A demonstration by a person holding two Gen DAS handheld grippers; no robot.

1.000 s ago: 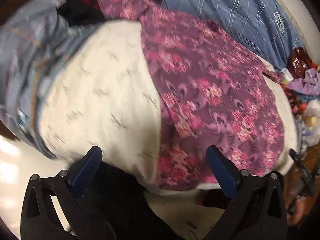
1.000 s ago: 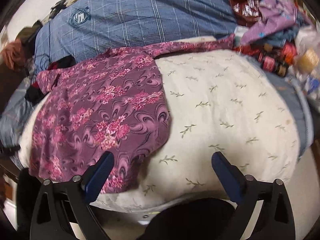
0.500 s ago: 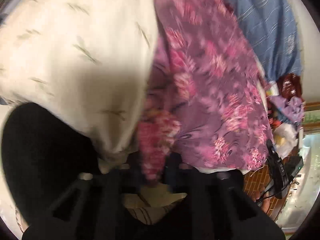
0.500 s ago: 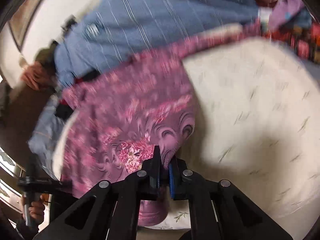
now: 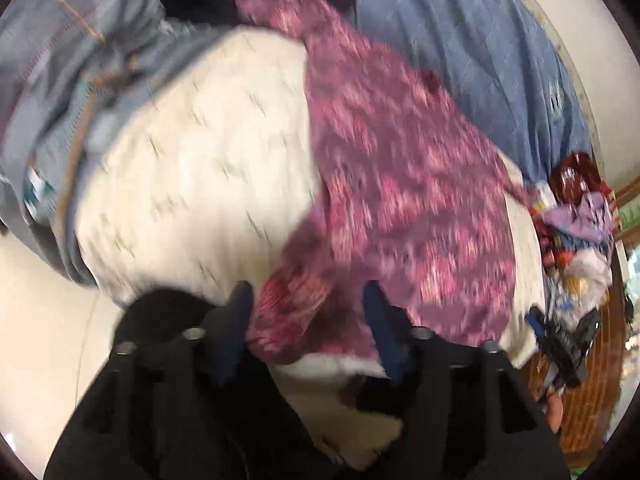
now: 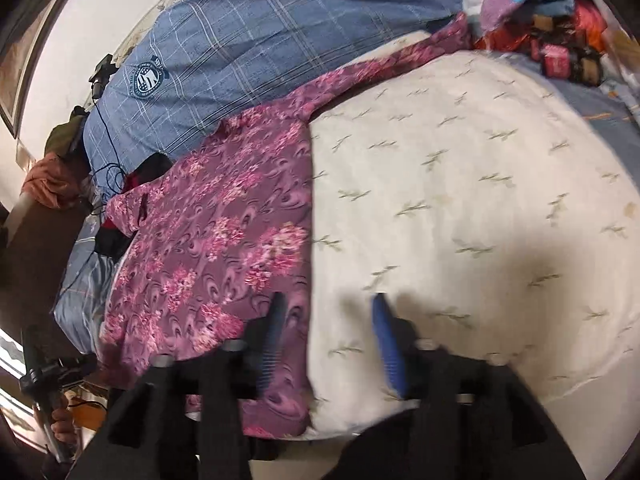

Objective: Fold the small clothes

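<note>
purple floral garment (image 6: 224,240) — folded lengthwise, flat on the cream cover — straight edge.

The left gripper (image 5: 308,328) has a matte black plastic frame of angled linkage arms joined by round silver-grey pivot screws, ending in two narrow dark-blue fingers (image 5: 380,332). The right gripper (image 6: 328,340) is built alike: black arms, metal pivot pins, and bright blue ribbed rubber pads (image 6: 386,344) facing inward along each finger.
</note>
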